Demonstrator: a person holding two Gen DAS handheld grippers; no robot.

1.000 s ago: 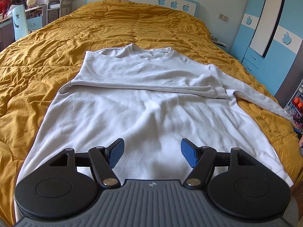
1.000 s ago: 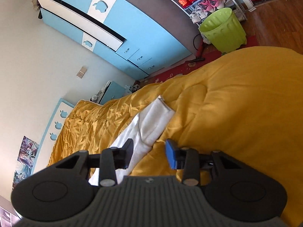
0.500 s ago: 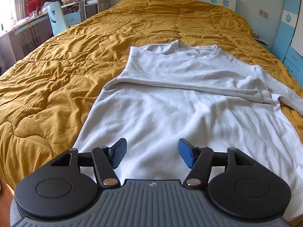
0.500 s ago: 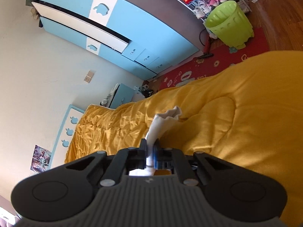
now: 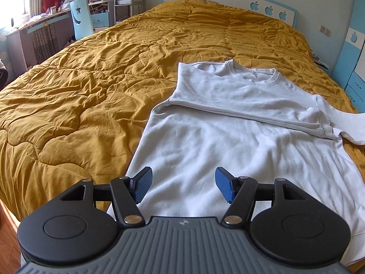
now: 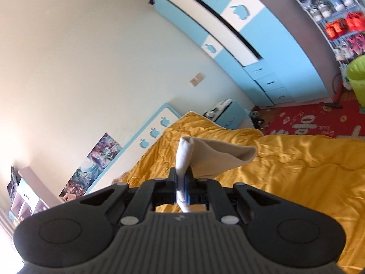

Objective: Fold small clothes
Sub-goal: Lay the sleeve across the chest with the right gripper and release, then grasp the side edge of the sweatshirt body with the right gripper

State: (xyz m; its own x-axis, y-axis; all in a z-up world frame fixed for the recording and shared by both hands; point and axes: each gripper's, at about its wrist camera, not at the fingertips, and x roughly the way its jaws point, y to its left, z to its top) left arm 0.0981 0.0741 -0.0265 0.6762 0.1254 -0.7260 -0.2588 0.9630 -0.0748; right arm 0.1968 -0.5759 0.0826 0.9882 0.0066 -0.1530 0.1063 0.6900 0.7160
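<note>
A white sweatshirt [image 5: 228,141] lies flat on the mustard bedspread [image 5: 91,86], collar away from me, its left sleeve folded across the chest. My left gripper [image 5: 181,186] is open and empty, hovering over the sweatshirt's lower hem. My right gripper [image 6: 182,182] is shut on the cuff end of the sweatshirt's right sleeve [image 6: 205,157] and holds it lifted above the bedspread [image 6: 296,171]. The sleeve's far part shows at the right edge of the left wrist view [image 5: 349,125].
A headboard with apple cutouts [image 5: 269,9] stands at the far end of the bed. A desk and blue chair [image 5: 79,20] are at the left. Blue wardrobes [image 6: 251,34], a red rug [image 6: 308,123] and a green bin [image 6: 358,80] lie right of the bed.
My right gripper closed on the sleeve cuff and lifted it up off the bed. My left gripper shifted left along the hem and stayed open.
</note>
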